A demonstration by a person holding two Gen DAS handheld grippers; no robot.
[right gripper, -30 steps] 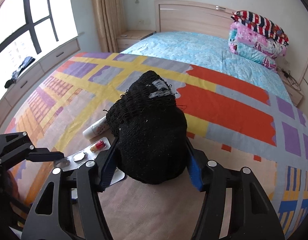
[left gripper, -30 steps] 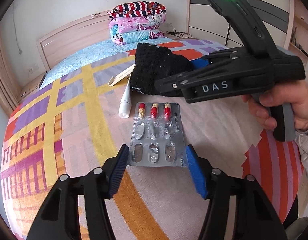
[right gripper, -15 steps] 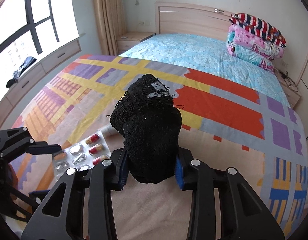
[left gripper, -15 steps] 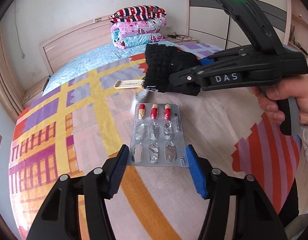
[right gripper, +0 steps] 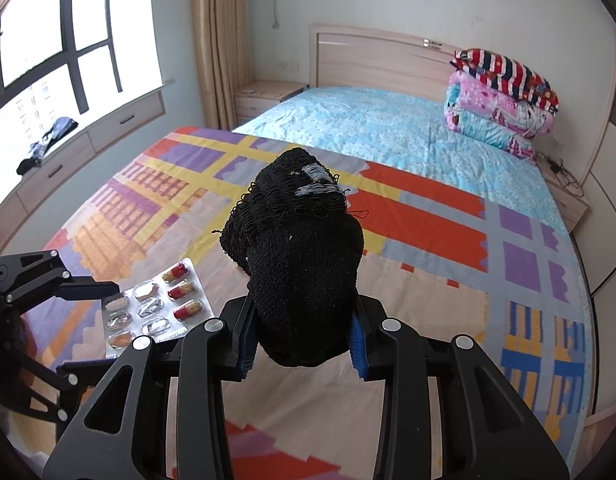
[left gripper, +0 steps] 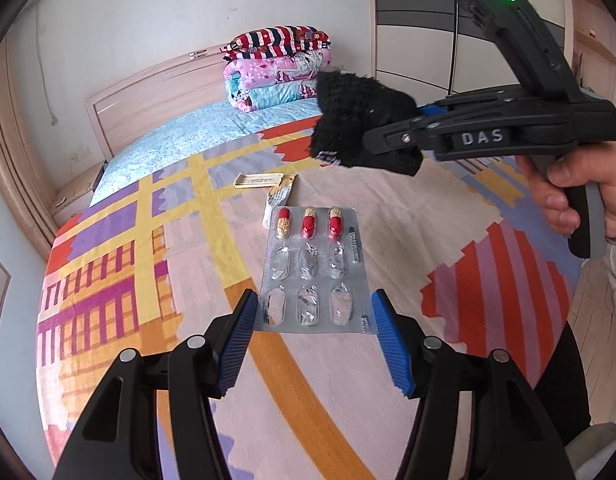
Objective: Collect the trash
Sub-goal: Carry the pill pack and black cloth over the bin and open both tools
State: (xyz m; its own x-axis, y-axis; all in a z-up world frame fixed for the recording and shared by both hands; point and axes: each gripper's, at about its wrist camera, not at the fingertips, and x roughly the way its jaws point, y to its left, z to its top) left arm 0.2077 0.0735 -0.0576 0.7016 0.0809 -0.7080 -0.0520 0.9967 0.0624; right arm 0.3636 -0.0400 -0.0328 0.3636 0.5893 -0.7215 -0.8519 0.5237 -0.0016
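My right gripper (right gripper: 302, 334) is shut on a black knitted sock (right gripper: 296, 260) and holds it up above the bed; the sock (left gripper: 357, 130) and the gripper also show at the upper right of the left wrist view. My left gripper (left gripper: 313, 330) holds a silver pill blister pack (left gripper: 313, 268) by its near edge between the blue pads, above the colourful blanket (left gripper: 148, 260). The pack (right gripper: 156, 308) has three red capsules left. A white tube (left gripper: 280, 196) and a flat cream box (left gripper: 260, 180) lie on the blanket beyond the pack.
Folded quilts (right gripper: 503, 104) are stacked at the headboard. A nightstand (right gripper: 264, 98) stands left of the bed, below the curtain. A window ledge with dark cloth (right gripper: 48, 144) runs along the left. A wardrobe (left gripper: 419, 40) is on the far side.
My right gripper has closed on the black sock and lifted it off the blanket, which uncovered the tube and the cream box. My left gripper has risen with the blister pack.
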